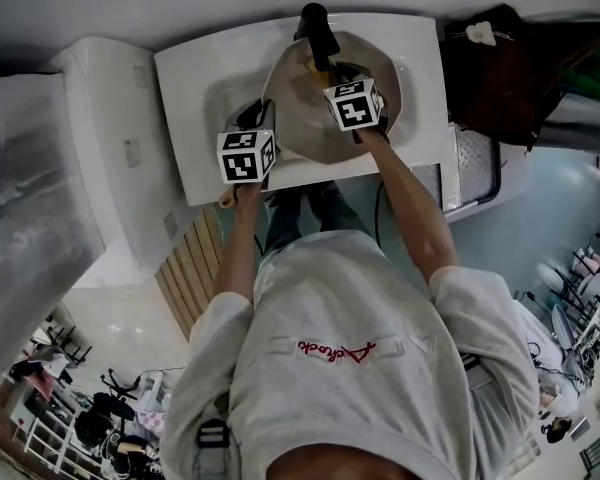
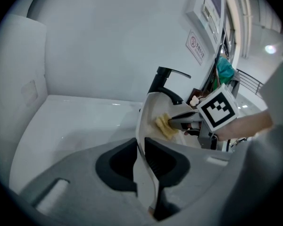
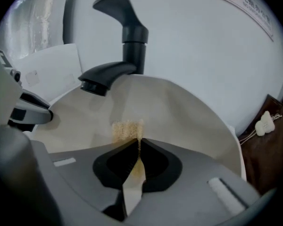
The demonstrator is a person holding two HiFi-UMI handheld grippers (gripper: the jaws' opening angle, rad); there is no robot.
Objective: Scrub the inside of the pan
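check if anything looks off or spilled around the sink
Nothing stands out: the left gripper clamps the rim of the tilted pan in the sink, and the right gripper presses a sponge against its inside.

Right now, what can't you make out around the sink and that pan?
- Most of the sink bottom: head view, covered by the pan.
- Most of the sponge: right gripper view, pinched between the jaws of the right gripper; only a fuzzy tip shows.
- The wall sign: cut off by the right gripper view's edge; too small to read in the left gripper view.
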